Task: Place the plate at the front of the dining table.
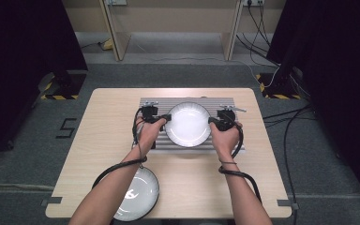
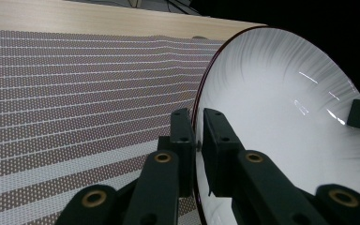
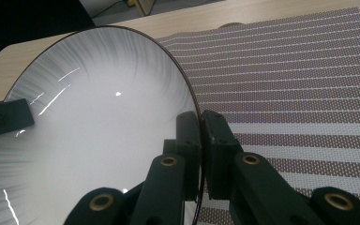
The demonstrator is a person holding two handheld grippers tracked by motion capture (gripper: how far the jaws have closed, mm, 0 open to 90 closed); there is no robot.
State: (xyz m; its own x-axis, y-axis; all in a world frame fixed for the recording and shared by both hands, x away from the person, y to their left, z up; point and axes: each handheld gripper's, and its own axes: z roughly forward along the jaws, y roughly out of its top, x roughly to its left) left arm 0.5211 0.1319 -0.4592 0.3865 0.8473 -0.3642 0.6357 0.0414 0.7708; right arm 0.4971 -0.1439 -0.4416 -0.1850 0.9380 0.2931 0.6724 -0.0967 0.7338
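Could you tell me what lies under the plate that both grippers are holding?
A striped placemat lies beneath the plate, on the table. The part directly under the plate is covered.

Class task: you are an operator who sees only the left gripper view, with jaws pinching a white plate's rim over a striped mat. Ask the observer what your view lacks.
Operator: Is anything else holding this plate?
Observer: Yes. The right gripper is shut on the opposite rim of the plate.
Operator: Is there other crockery on the table?
Observer: A second white plate lies near the table's front edge, partly under the person's left forearm.
Operator: Where does the striped mat sit?
Observer: The striped mat lies toward the far middle of the table, and the held plate is over it, between the left gripper and the right.
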